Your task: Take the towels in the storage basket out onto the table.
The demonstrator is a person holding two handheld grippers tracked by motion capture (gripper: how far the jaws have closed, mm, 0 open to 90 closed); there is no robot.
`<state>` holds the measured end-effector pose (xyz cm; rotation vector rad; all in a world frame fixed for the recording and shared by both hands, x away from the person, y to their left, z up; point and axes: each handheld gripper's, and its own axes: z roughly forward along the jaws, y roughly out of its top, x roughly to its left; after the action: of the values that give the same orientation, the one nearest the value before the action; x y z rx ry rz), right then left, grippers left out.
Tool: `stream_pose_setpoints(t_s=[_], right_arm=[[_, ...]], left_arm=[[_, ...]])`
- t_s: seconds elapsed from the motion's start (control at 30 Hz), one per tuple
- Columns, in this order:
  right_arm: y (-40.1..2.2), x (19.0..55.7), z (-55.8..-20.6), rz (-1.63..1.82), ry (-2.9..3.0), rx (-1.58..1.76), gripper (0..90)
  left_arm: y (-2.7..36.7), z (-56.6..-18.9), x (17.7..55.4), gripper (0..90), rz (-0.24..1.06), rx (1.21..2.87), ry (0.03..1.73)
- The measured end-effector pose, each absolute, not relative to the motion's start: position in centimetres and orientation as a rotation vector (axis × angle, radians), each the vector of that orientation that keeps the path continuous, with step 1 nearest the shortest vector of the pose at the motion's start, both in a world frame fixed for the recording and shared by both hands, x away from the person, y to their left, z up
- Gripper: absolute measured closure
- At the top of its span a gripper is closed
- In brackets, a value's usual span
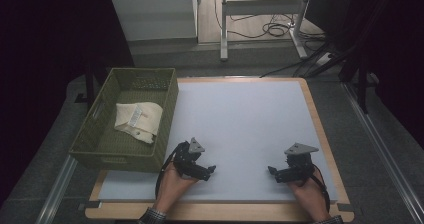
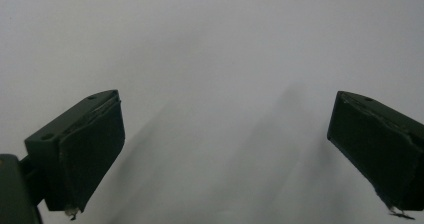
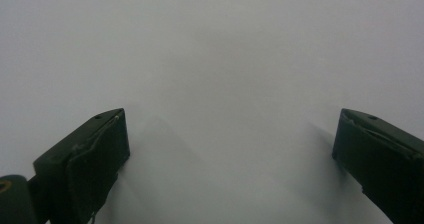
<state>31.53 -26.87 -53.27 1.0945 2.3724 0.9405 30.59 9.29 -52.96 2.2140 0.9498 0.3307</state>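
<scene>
One folded cream cloth [image 1: 138,120] lies inside the green woven basket [image 1: 100,149] at the left edge of the pale surface [image 1: 245,129]. Just right of the basket, the left gripper [image 1: 210,170] rests with jaws spread wide and empty. Well apart to its right, the right gripper [image 1: 272,171] rests likewise, jaws wide over bare surface.
</scene>
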Motion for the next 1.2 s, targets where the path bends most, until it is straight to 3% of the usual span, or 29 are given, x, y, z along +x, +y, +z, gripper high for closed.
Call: stream_pose_setpoints(t_s=[1.2], right_arm=[[-26.9,31.5,-53.3,0.941,2.372,1.094,1.7]], left_arm=[[8.3,-46.3,34.2,1.4,0.263,2.235,0.914]])
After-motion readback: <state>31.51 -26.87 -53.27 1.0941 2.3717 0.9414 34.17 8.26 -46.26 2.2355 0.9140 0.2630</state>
